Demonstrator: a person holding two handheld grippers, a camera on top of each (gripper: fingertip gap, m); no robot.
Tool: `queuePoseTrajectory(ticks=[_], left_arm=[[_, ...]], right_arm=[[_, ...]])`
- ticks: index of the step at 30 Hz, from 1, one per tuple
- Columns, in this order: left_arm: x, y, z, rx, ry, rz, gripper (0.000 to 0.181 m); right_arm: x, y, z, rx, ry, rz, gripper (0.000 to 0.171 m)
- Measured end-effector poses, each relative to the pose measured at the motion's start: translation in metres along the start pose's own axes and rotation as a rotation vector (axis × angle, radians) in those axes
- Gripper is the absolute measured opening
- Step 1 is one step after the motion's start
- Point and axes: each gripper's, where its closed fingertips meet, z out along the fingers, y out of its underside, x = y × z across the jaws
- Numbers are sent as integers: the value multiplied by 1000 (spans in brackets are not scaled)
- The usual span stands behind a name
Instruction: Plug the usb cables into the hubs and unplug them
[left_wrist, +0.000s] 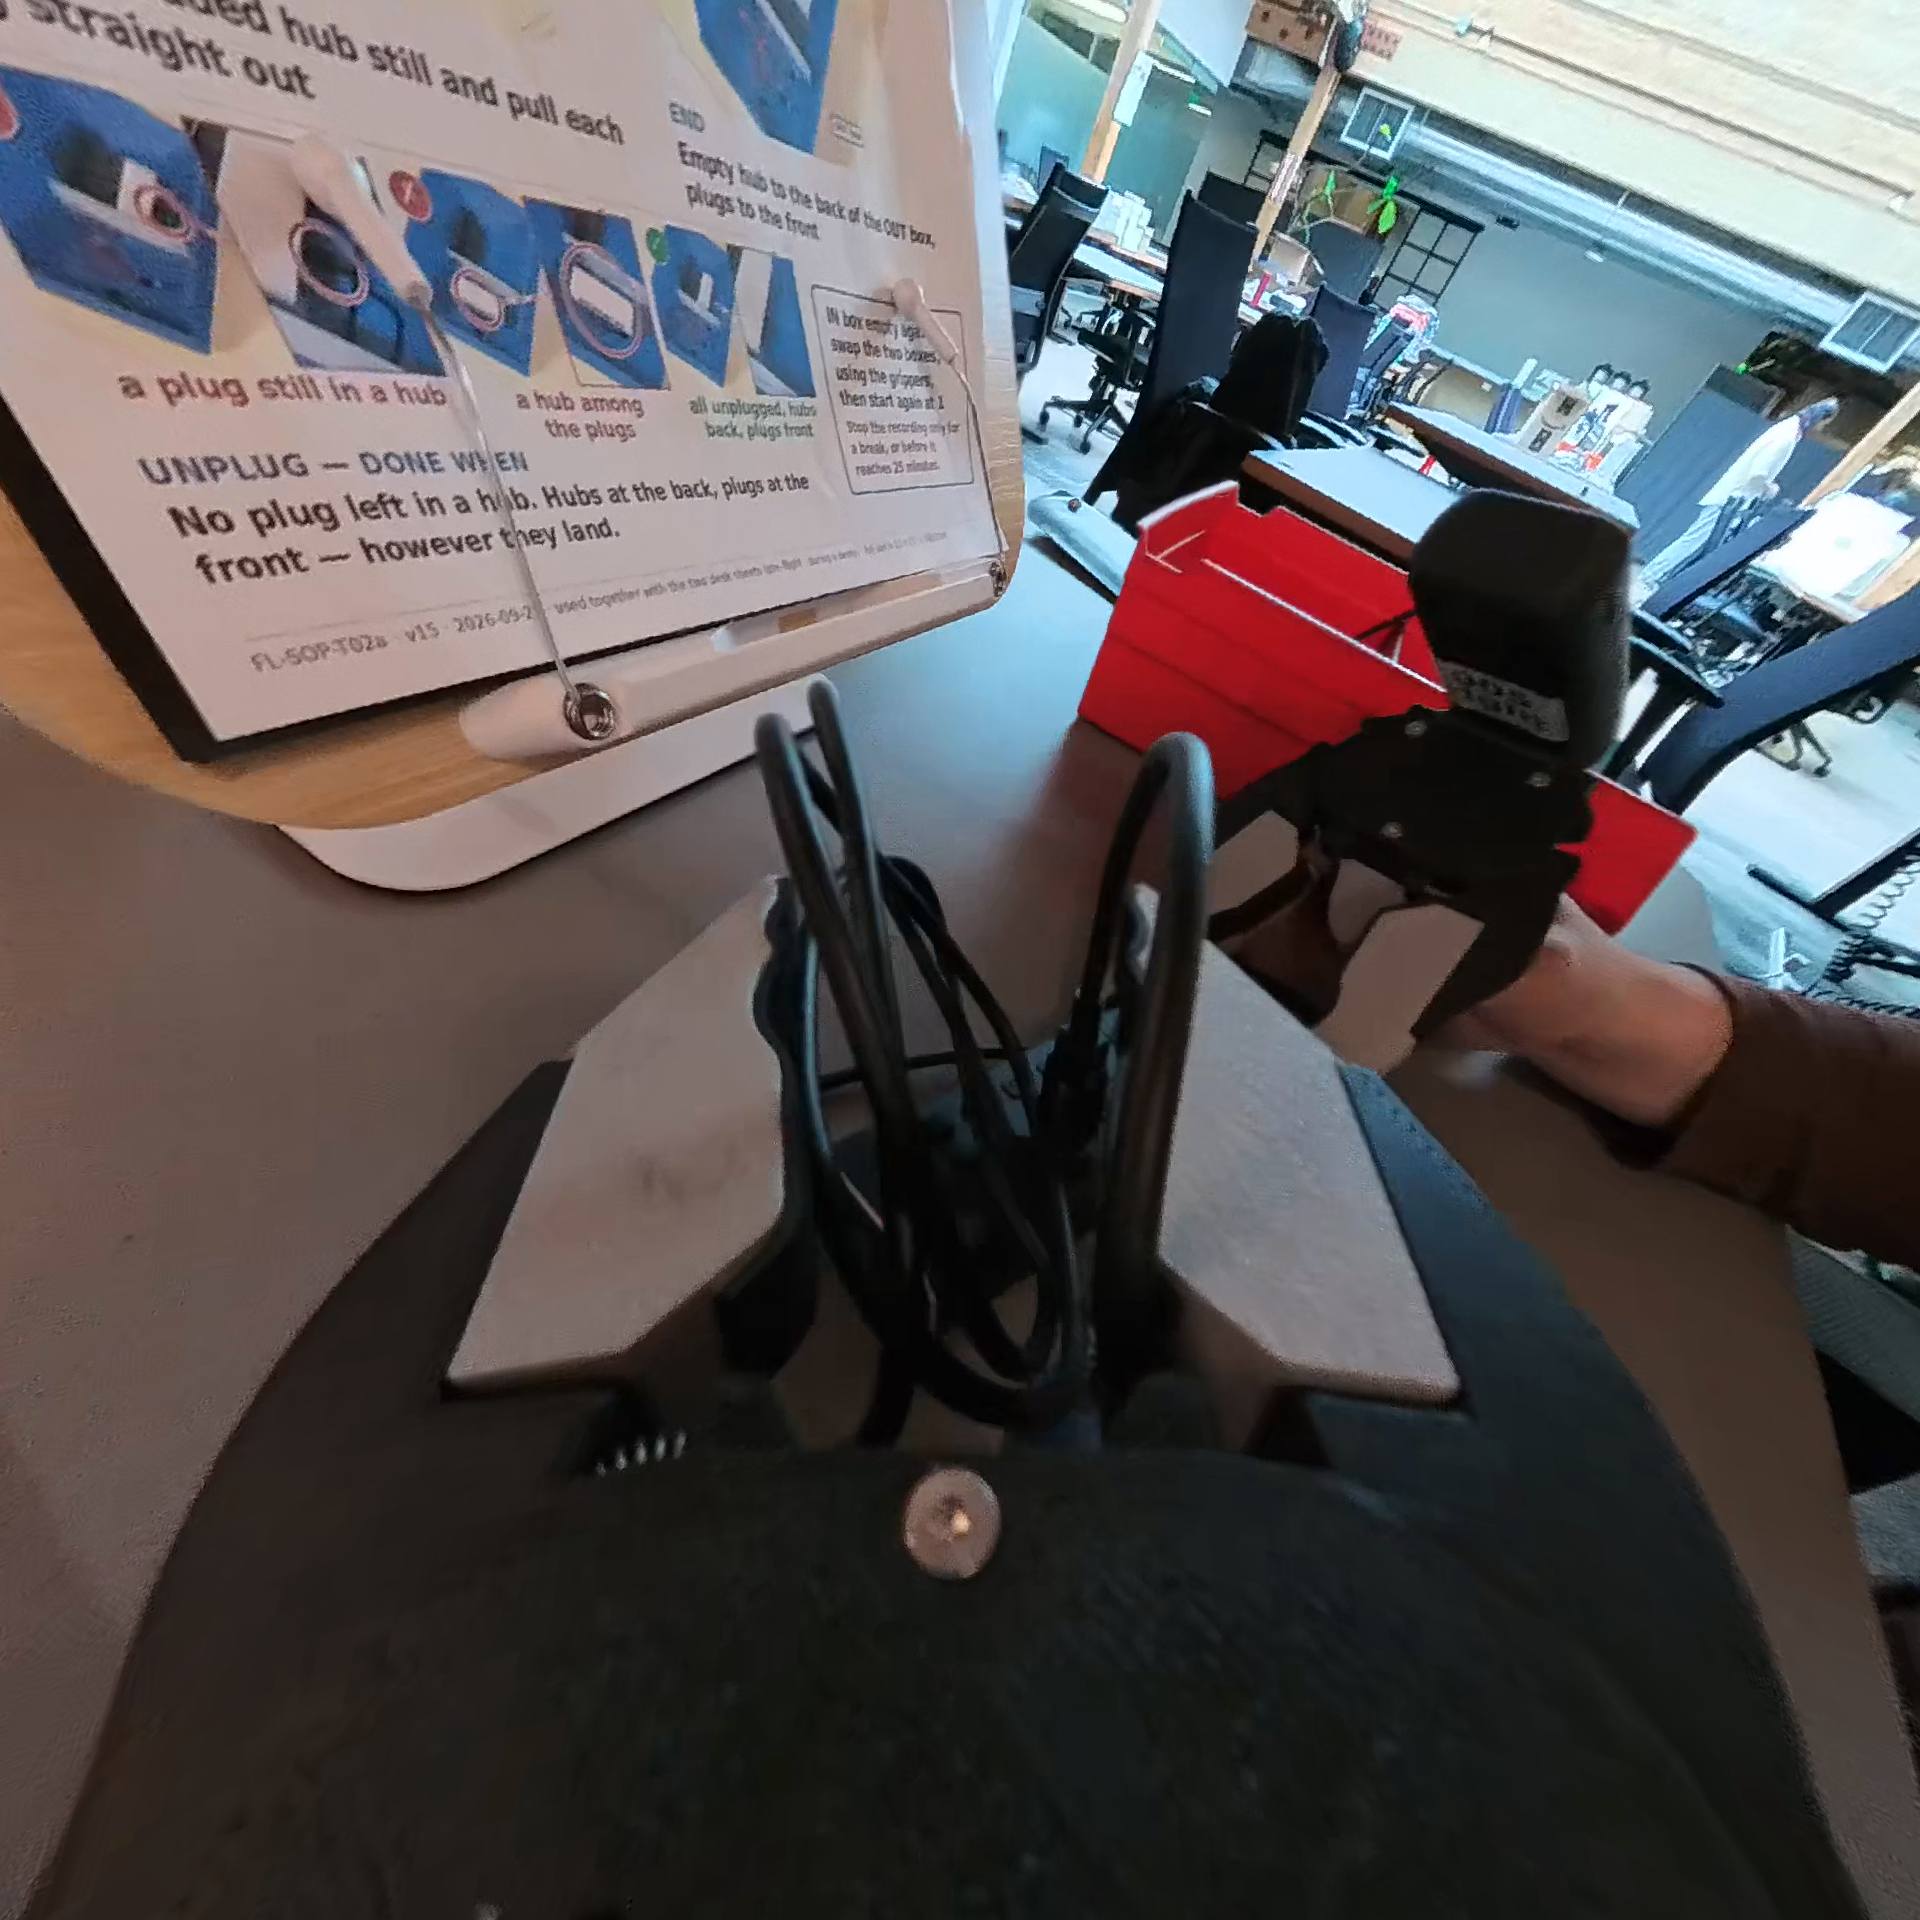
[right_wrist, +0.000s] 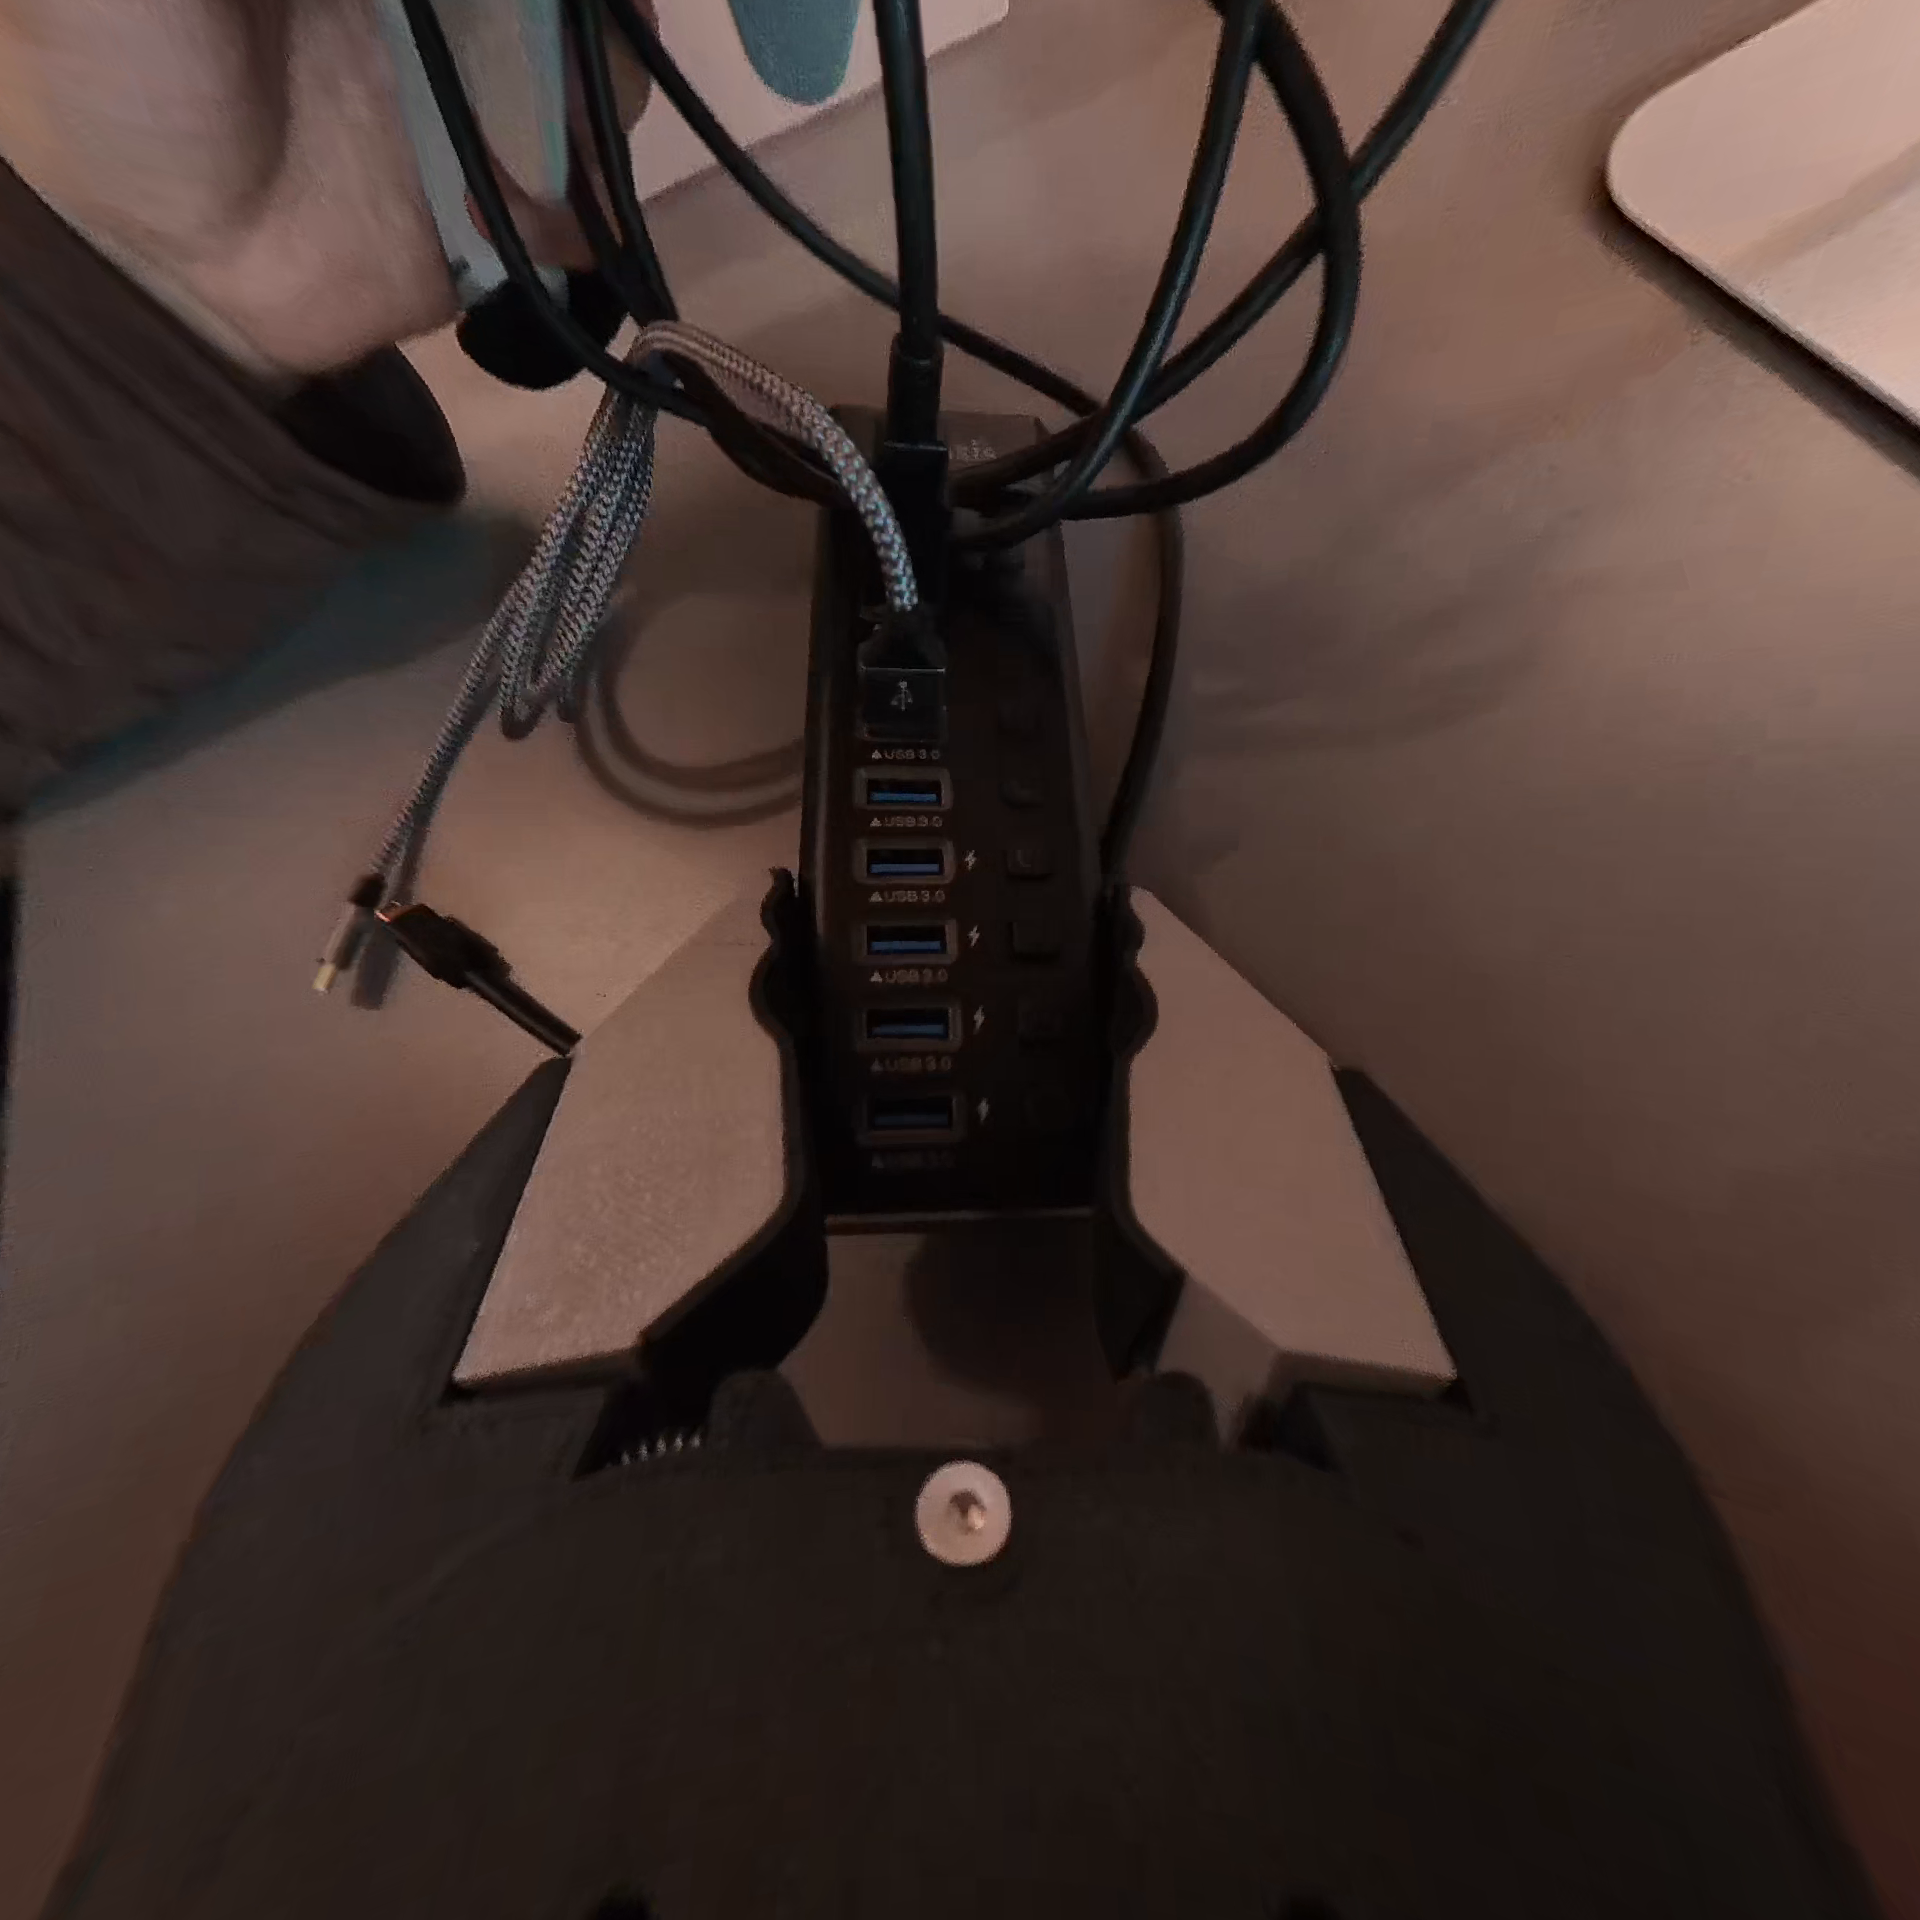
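In the right wrist view my right gripper (right_wrist: 945, 914) is shut on a black USB hub (right_wrist: 1029, 1039) with a row of blue ports, held lengthwise between the fingers over the table. A braided grey cable (right_wrist: 790, 416) has its plug (right_wrist: 902, 696) in an upper port. A black plug sits in the port beyond it. Several black cables (right_wrist: 1340, 260) loop up from the hub's far end. In the left wrist view my left gripper (left_wrist: 956, 914) is closed around a bundle of these black cables (left_wrist: 862, 987). The right gripper (left_wrist: 1455, 831) shows at the right there.
A red bin (left_wrist: 1247, 644) stands behind the right gripper. An instruction board (left_wrist: 499, 364) on a wooden stand is at the back left; its base (right_wrist: 1787, 187) shows in the right wrist view. Loose connector ends (right_wrist: 447, 956) hang left of the hub. A hand (left_wrist: 1600, 1018) holds the right gripper. The tips of one gripper are about 12 cm away from the tips of the other.
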Motion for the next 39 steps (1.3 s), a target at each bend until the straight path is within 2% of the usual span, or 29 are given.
queuePoseTrajectory(ticks=[8, 12, 14, 15, 16, 18, 21, 25, 27, 28, 29, 32, 35, 39], left_arm=[[-3, -2, -4, 7, 29, -80, 78], [-8, 17, -4, -109, 19, -160, 93], [6, 25, -3, -152, 137, -288, 96], [22, 24, -5, -150, 273, -351, 114], [30, 23, -7, -148, 350, -424, 120], [33, 31, -6, -198, 380, -486, 122], [33, 23, -6, -152, 386, -442, 123], [32, 4, -10, -53, 381, -372, 122], [11, 17, -4, -111, 214, -268, 97], [4, 26, -1, -171, 131, -179, 100], [4, 31, 1, -219, 93, -97, 119], [20, 27, 4, -219, 89, 110, 115], [31, 8, -4, -122, 63, 302, 108], [30, -25, -25, 73, -21, 394, 105]], right_arm=[[-3, -7, -10, 75, -90, 114, 57], [-6, -10, -16, 102, -121, 134, 57], [-9, -11, -18, 115, -151, 152, 57], [-9, -12, -20, 124, -157, 159, 57], [-9, -13, -21, 131, -159, 164, 57], [-8, -13, -21, 128, -144, 157, 57], [-7, -8, -17, 86, -101, 111, 57], [-7, -12, -19, 114, -127, 145, 57], [-1, -11, -20, 112, -83, 132, 57], [2, -8, -20, 105, -62, 127, 57], [5, -6, -20, 95, -47, 126, 57], [12, -2, -21, 87, -25, 131, 57], [23, -1, -25, 99, 10, 154, 57], [28, 1, -30, 121, 1, 187, 57]])
